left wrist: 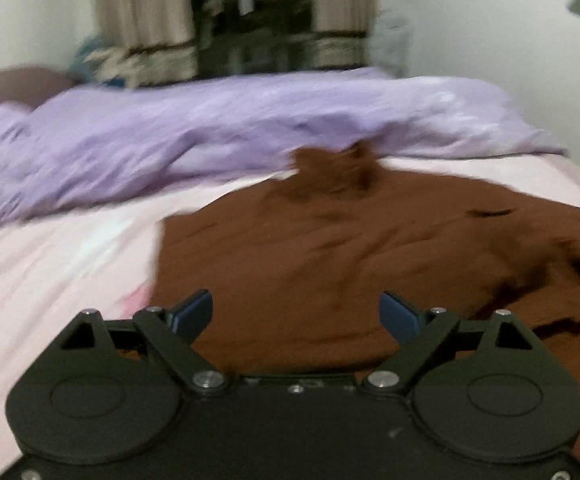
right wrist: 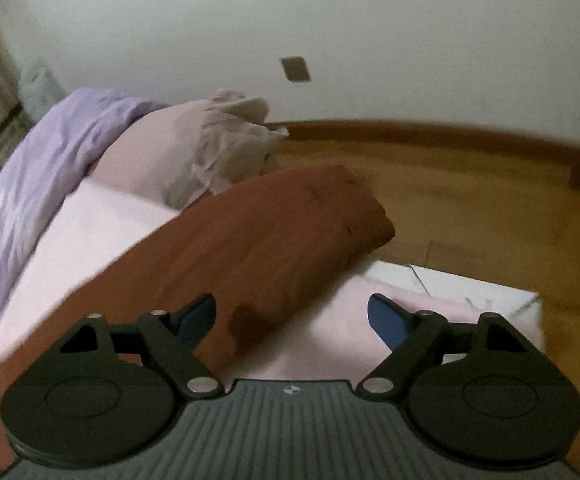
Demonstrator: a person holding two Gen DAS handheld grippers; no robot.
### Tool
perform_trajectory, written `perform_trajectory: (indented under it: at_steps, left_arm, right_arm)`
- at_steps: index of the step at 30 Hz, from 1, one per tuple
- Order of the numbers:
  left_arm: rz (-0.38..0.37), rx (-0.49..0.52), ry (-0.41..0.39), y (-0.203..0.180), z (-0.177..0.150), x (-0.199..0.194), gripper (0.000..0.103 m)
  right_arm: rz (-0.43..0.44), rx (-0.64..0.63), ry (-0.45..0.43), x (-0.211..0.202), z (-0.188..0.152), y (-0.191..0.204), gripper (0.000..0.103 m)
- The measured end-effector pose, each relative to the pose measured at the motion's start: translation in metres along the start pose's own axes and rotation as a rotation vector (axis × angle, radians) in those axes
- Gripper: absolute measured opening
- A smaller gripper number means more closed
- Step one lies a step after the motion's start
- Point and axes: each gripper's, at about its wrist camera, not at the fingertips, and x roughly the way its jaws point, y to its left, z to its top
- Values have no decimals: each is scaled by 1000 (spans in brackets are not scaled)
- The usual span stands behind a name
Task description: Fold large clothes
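Note:
A large brown garment (left wrist: 329, 248) lies spread on the pale pink bed sheet (left wrist: 50, 272), wrinkled, with a bunched part at its far edge. My left gripper (left wrist: 295, 314) hovers above its near part, jaws wide open, nothing between the blue pads. In the right wrist view the brown garment (right wrist: 250, 240) runs diagonally to the bed's corner, where one end hangs over the edge. My right gripper (right wrist: 291, 318) is open above the garment's edge and the pink sheet (right wrist: 329, 328), holding nothing. Both views are blurred.
A crumpled lilac duvet (left wrist: 210, 132) lies across the far side of the bed, and a pinkish pillow (right wrist: 218, 148) sits near the wall. Curtains (left wrist: 142, 20) hang behind. A wooden floor (right wrist: 469, 200) and a white box (right wrist: 469, 288) lie beside the bed.

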Motion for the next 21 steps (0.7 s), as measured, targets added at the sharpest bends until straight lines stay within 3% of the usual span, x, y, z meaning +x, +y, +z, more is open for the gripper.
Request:
perform_trajectory:
  at_steps: [1,2,3,5,8,13,18,21]
  left_arm:
    - [14,-19,18,12,-7,0,92]
    - [28,-44,40,24,-10,3,92]
    - [36,-61,53,32,-12,5,92]
    - [49,-83,74,45,-18,5,92]
    - [65,-83,85,54,-21,10,92]
    - [78,-106,83,53,-8,17,92]
    - [81,-117,101,53,-1,24,92]
    - [80,-122,106,54,0,25,92]
  right_arm:
    - [4,32,2,8,3,-4,100]
    - [3,50,-28,12,4,-6,89]
    - [-3,60,-65,14,5,-6,75]
    - [-24,75,-96,22,7,-8,31]
    - [33,111,-77,33,14,-14,11]
    - [146,52,-187,-2,12,9,4]
    - [302,-196,-306,-55,-10,83,3]
    - [400,-296,-296,-79,-33,132,4]
